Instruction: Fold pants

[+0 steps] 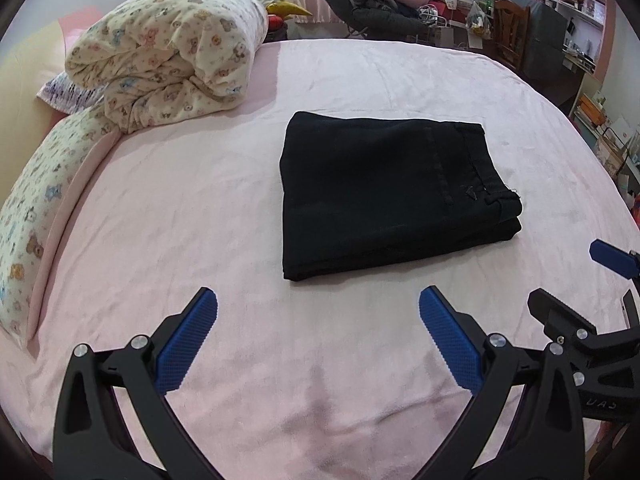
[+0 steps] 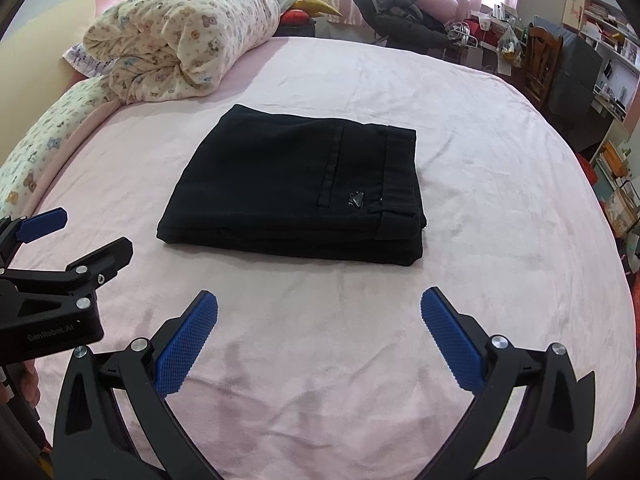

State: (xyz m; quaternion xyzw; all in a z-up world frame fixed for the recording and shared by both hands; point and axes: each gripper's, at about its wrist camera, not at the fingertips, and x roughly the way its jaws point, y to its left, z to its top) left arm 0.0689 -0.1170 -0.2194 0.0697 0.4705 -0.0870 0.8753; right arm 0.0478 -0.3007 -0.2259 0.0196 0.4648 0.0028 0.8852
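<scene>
Pink bed point(image 2: 480, 152), folded black pants point(image 2: 296, 184), rolled quilt point(image 2: 184, 36)

Left gripper point(image 1: 318, 304) was held low and level, jaws spread wide with nothing between the blue pads point(image 1: 188, 344). Right gripper point(image 2: 319, 304) sat just beside it at about the same height, jaws equally wide apart and empty. A bit of what was probably the person's hand point(image 2: 28, 384) showed behind the left gripper's body, mostly hidden.
</scene>
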